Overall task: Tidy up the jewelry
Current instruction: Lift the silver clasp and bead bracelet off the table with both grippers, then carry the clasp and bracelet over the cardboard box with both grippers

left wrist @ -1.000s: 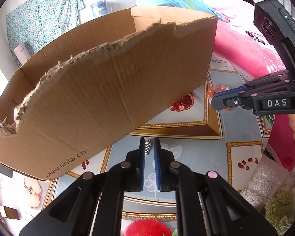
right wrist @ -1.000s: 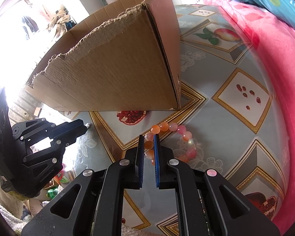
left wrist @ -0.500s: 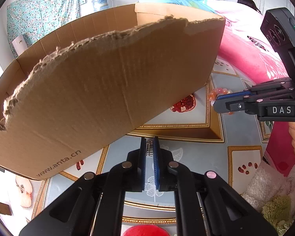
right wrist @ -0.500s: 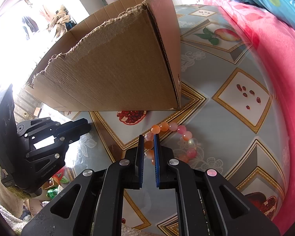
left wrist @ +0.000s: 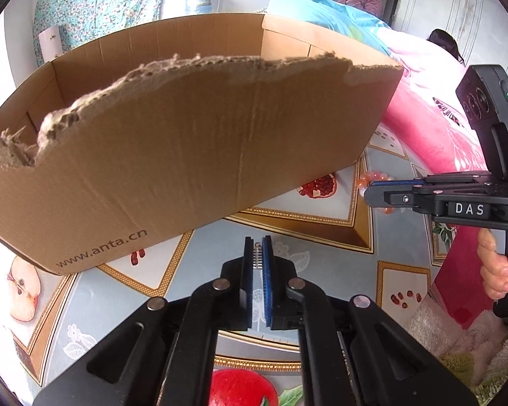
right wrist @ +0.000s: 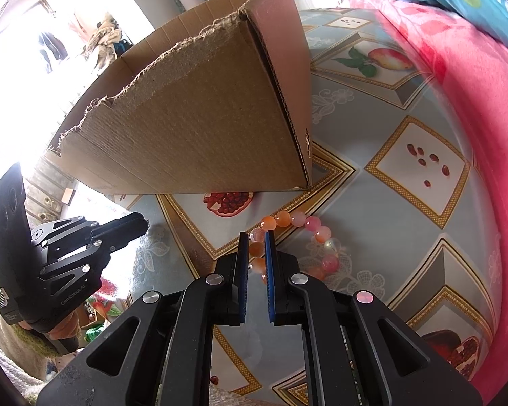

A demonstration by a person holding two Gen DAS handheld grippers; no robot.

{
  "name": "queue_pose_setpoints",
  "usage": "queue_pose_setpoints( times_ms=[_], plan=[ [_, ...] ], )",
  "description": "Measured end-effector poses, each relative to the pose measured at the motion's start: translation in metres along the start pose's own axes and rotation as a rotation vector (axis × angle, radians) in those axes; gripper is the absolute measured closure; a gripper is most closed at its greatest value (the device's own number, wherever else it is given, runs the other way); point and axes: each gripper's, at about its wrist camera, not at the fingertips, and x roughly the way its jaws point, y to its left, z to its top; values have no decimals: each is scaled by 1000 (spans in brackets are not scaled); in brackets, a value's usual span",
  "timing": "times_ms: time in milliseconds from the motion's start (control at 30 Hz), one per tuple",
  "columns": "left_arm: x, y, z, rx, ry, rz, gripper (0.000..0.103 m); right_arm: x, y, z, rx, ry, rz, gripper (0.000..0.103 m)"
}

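On the left, the left gripper (left wrist: pixel 258 253) has its blue-padded jaws drawn narrow on a small silver metal piece of jewellery with a ribbed, spring-like edge (left wrist: pixel 257 256), which stands up between the pads with its long axis running along the fingers, toward twelve o'clock in the left wrist view. Straight on at twelve o'clock, filling that view, is the torn-rimmed brown corrugated cardboard box (left wrist: pixel 193 155), its open top above the fingertips and its printed wall just beyond them, so the coming move for this hand looks like a lift up and over that ragged edge. To the right, at about two o'clock from the left fingertips, the right gripper (left wrist: pixel 369 193) points across the fruit-patterned vinyl tablecloth (left wrist: pixel 325 253). In its own view it is closed narrow on the bracelet of round orange and pink glass-like beads (right wrist: pixel 296 237), pinching the near-left arc of the ring while the rest of the loop curves away toward two o'clock on the cloth. The box corner sits at twelve o'clock from it, near but not touching the beads; both hands seem about equally close to the box.
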Motion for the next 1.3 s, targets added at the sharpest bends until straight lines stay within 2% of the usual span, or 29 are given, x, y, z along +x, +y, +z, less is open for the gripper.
queue_pose_setpoints(
  times_ms=[133,333,500,733,933,1033,1100,1300],
  plan=[
    [-17,4,-1,-42,-36,-10,99,-13,-5,1,24,-31,68,96],
    [-55,6,3,-89,-119,-35,99,-39,-22,4,108,-98,251,96],
    [-88,6,16,-83,-202,-49,99,-54,-36,8,187,-145,369,96],
    [-114,10,43,-67,-289,-56,99,-82,-36,30,188,-227,402,96],
    [-112,27,69,-62,-302,-24,99,-111,-28,63,115,-297,385,96],
    [-104,36,80,-75,-290,-16,99,-120,-22,83,71,-323,402,96],
    [-94,42,90,-89,-254,-11,99,-119,-18,98,49,-320,426,96],
    [-46,59,121,-135,-48,-20,99,-82,1,143,-30,-210,456,96]
  ],
)
